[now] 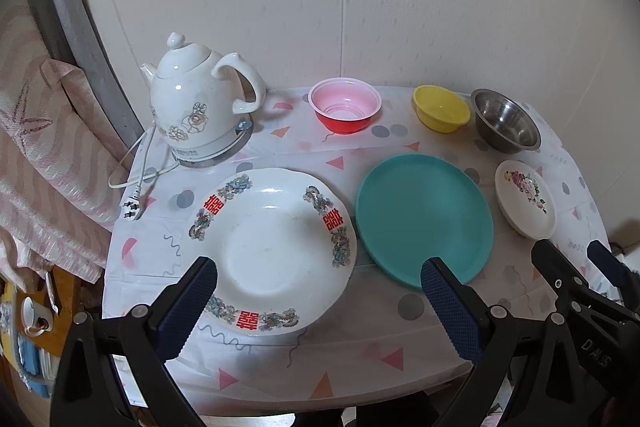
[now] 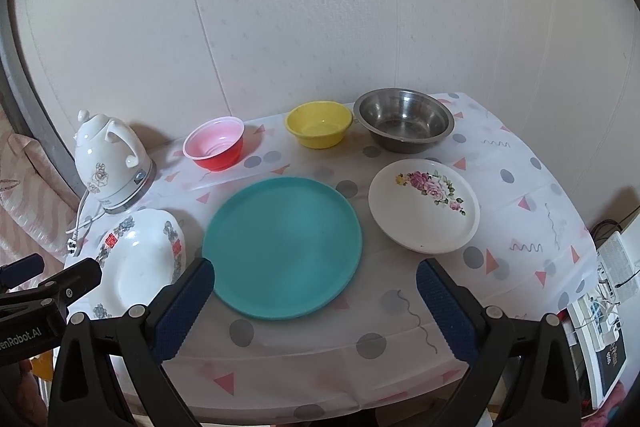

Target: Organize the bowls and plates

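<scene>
A big white plate with red marks (image 1: 276, 251) (image 2: 140, 263) lies at the table's front left. A teal plate (image 1: 424, 219) (image 2: 282, 247) lies beside it, then a small white floral plate (image 1: 525, 199) (image 2: 424, 205). Behind them stand a red bowl (image 1: 345, 105) (image 2: 214, 143), a yellow bowl (image 1: 441, 108) (image 2: 319, 124) and a steel bowl (image 1: 505, 126) (image 2: 404, 125). My left gripper (image 1: 320, 301) is open and empty above the big plate's near rim. My right gripper (image 2: 314, 303) is open and empty above the teal plate's near edge.
A white ceramic kettle (image 1: 202, 107) (image 2: 112, 163) with its cord stands at the back left. The table (image 1: 360, 359) has a patterned cloth and a wall behind. A pink cloth (image 1: 44, 163) hangs left. A white device (image 2: 612, 307) sits right, below the table.
</scene>
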Demonstrator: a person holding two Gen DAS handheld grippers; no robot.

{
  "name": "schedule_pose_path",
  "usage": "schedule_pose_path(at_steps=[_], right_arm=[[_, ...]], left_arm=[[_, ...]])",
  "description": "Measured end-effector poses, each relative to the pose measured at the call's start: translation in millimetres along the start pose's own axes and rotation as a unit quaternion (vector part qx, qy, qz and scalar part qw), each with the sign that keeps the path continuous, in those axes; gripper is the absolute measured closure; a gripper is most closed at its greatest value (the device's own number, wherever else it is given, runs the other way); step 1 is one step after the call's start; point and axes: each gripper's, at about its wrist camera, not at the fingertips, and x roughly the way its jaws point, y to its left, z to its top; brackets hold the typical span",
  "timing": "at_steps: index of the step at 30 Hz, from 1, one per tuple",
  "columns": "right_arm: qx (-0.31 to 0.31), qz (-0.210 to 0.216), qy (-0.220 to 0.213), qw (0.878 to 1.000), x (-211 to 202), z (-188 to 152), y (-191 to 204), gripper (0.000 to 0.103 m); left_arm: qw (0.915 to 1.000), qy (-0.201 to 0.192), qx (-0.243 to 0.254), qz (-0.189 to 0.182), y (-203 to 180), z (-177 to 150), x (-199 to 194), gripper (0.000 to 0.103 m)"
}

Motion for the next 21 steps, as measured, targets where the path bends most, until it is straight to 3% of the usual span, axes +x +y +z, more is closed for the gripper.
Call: schedule_pose_path(at_steps=[21], right_arm=[[0.015,-0.007,0.003,1.0,0.0,-1.2,-4.6,0.0]], left_arm=[[0.9999,0.008,0.009,-0.006,-7.6,1.0,4.6,0.0]])
